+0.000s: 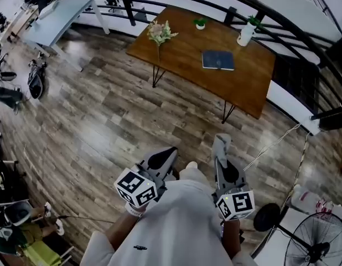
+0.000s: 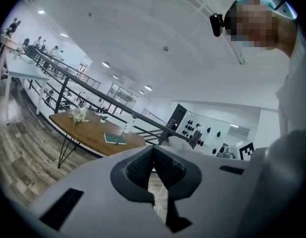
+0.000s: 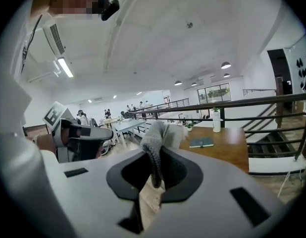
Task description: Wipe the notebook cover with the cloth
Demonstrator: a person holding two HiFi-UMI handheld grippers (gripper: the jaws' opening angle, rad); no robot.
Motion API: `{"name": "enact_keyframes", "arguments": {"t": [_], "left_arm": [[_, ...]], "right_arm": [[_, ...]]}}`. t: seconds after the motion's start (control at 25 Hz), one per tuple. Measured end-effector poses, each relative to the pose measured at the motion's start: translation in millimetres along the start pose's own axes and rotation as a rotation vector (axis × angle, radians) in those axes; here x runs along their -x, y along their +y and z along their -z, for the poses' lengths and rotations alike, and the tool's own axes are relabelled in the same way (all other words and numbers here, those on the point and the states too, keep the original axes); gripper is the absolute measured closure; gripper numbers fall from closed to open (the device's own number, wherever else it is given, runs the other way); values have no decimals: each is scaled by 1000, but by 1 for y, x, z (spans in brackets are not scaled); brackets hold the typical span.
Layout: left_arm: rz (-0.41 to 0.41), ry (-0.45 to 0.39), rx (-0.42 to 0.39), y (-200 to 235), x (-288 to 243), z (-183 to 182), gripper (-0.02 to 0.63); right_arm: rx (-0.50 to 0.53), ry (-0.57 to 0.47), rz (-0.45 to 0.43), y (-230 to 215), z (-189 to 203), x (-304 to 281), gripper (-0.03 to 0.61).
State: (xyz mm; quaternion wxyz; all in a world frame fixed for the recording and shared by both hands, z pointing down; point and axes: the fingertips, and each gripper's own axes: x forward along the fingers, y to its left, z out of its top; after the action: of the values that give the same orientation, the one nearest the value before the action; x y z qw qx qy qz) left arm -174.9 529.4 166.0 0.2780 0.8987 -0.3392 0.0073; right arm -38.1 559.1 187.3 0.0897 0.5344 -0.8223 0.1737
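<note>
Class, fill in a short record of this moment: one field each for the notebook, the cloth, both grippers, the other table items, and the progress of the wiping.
notebook: dark blue, closed, flat on the wooden table, untouched
cloth: grey, pinched in the jaws of the right gripper
left gripper: jaws together, nothing between them
also on table: flowers, small potted plant, white bottle
position: both grippers held near the body, well short of the table
wiping: not yet begun

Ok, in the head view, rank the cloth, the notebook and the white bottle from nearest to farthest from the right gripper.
1. cloth: clamped in the jaws of the right gripper.
2. notebook: lying flat on the wooden table, towards its right.
3. white bottle: by the table's far right corner, beyond the notebook.
</note>
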Motion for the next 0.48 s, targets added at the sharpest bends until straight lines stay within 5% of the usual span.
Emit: {"name": "enact_keyframes", "arguments": {"t": [0.32,0.48], "left_arm": [[-8,38,-59,-38,-58,-5,595],[-21,54,-59,-46,-81,5,595]], "right_arm": [[-130,-78,28,-75,-22,7,555],[-73,-67,10,-94,-20,8,554]]}}
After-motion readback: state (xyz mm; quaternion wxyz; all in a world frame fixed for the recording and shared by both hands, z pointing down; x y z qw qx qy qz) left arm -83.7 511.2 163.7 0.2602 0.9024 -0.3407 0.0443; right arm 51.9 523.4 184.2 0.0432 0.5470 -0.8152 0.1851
